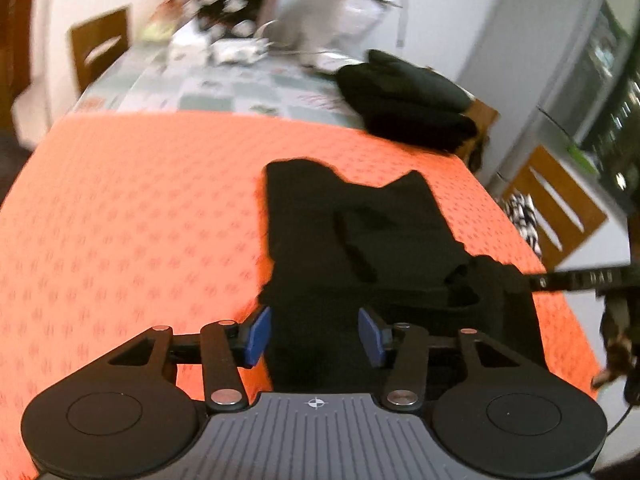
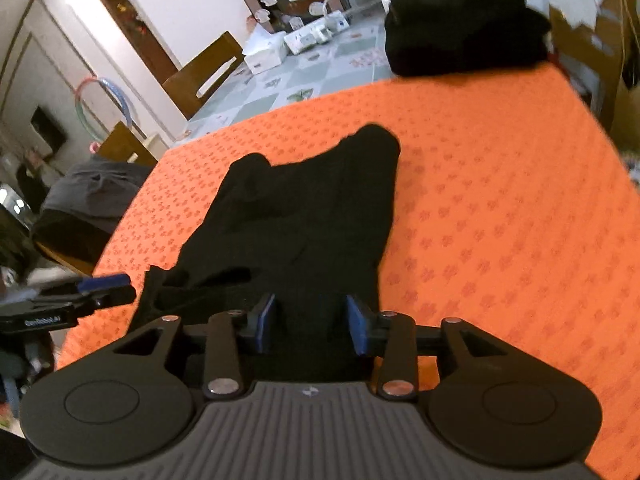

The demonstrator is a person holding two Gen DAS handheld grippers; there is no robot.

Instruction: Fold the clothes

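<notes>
While both tongs [image 1: 316, 334] [image 2: 311, 322] gape apart, the black garment [image 2: 304, 216] stretches lengthwise away from them.

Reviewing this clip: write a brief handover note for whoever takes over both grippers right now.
Left gripper: open, over the near edge of the black garment.
Right gripper: open, also at the garment's near edge, holding nothing.
The garment lies partly folded on the orange patterned tablecloth.
Done: a pile of dark folded clothes sits at the far side.
Left: finish folding this garment, probably then add it to the pile.
</notes>
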